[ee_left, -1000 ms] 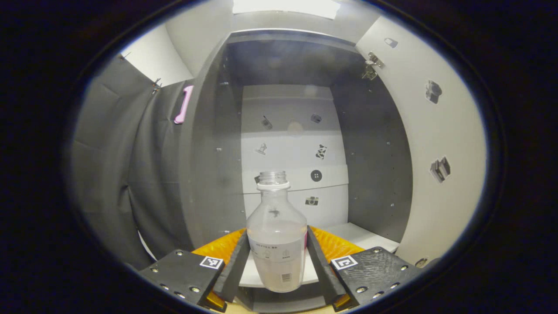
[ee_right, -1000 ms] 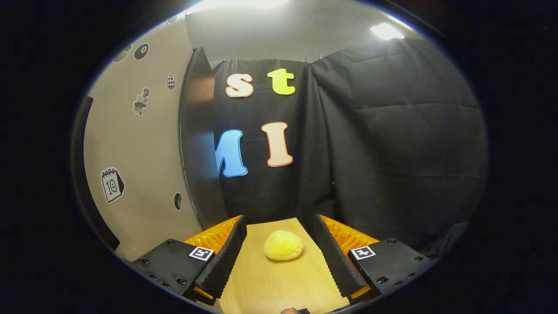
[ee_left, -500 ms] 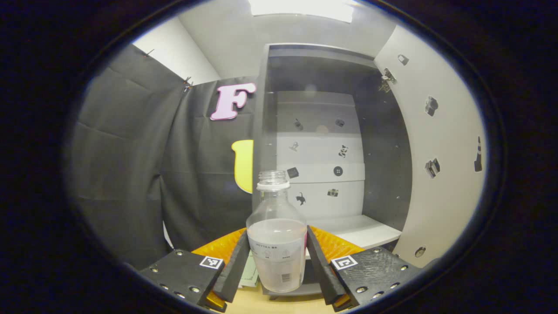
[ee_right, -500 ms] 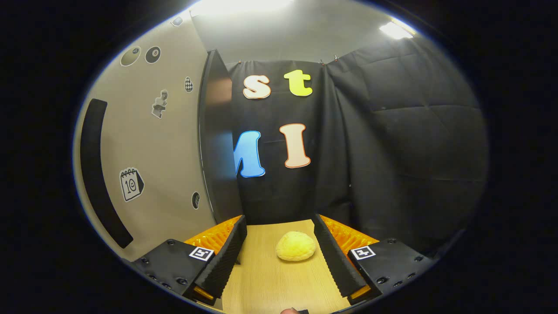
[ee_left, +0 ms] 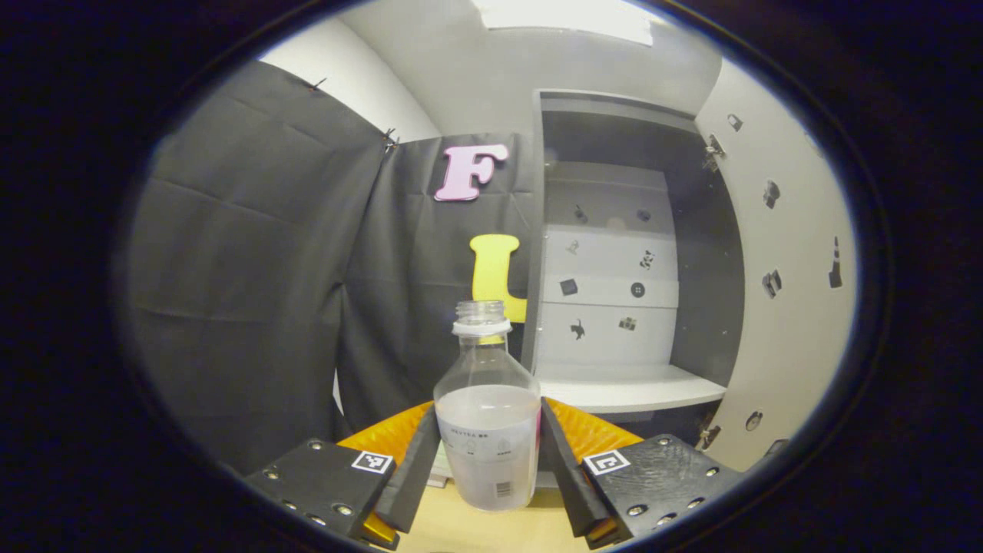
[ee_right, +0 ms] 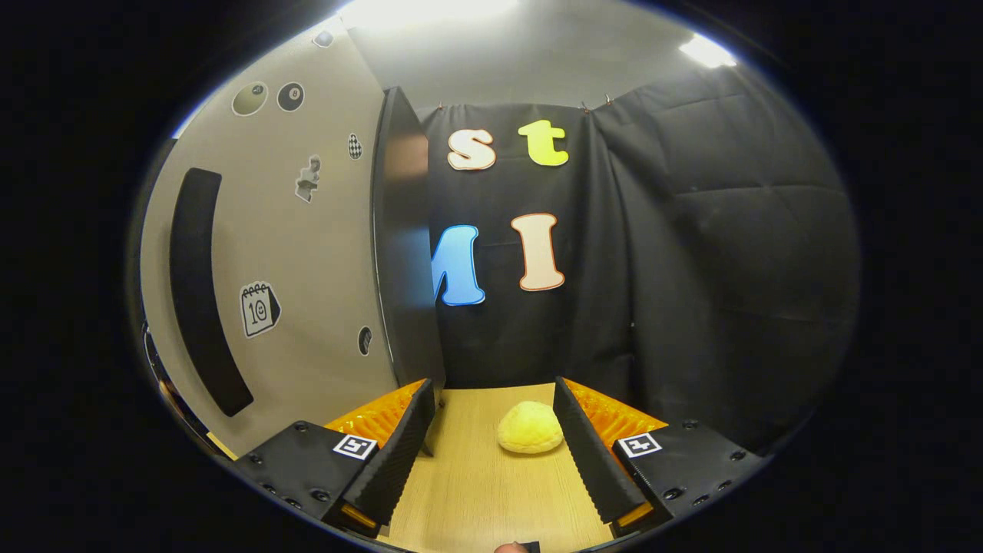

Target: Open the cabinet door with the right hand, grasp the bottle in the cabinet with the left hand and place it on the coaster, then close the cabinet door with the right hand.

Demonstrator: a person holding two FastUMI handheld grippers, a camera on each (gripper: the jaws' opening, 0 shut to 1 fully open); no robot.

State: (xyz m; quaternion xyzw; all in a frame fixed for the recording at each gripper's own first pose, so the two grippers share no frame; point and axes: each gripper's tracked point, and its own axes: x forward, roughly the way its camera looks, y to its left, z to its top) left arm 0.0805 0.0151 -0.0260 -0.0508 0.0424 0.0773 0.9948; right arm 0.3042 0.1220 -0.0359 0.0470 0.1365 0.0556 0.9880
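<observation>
A clear bottle (ee_left: 487,430), partly filled with cloudy liquid and uncapped, stands upright between the fingers of my left gripper (ee_left: 488,421), which is shut on its lower body. It is held just above the wooden table (ee_left: 491,531), in front and to the left of the open cabinet (ee_left: 614,307). The cabinet's pale door (ee_left: 791,269) is swung out on the right. In the right gripper view my right gripper (ee_right: 491,399) is open over the table (ee_right: 476,491) with nothing between its fingers. The door (ee_right: 299,261) with its black handle (ee_right: 201,284) stands to its left.
A white shelf (ee_left: 630,388) lies inside the cabinet. A yellow bun-shaped thing (ee_right: 530,428) rests on the table ahead of the right gripper's fingers. Black cloth walls close the space on the left and behind.
The left gripper has drawn back out of the cabinet with the bottle and swung left. The right gripper has shifted slightly, so more of the door and its handle shows.
</observation>
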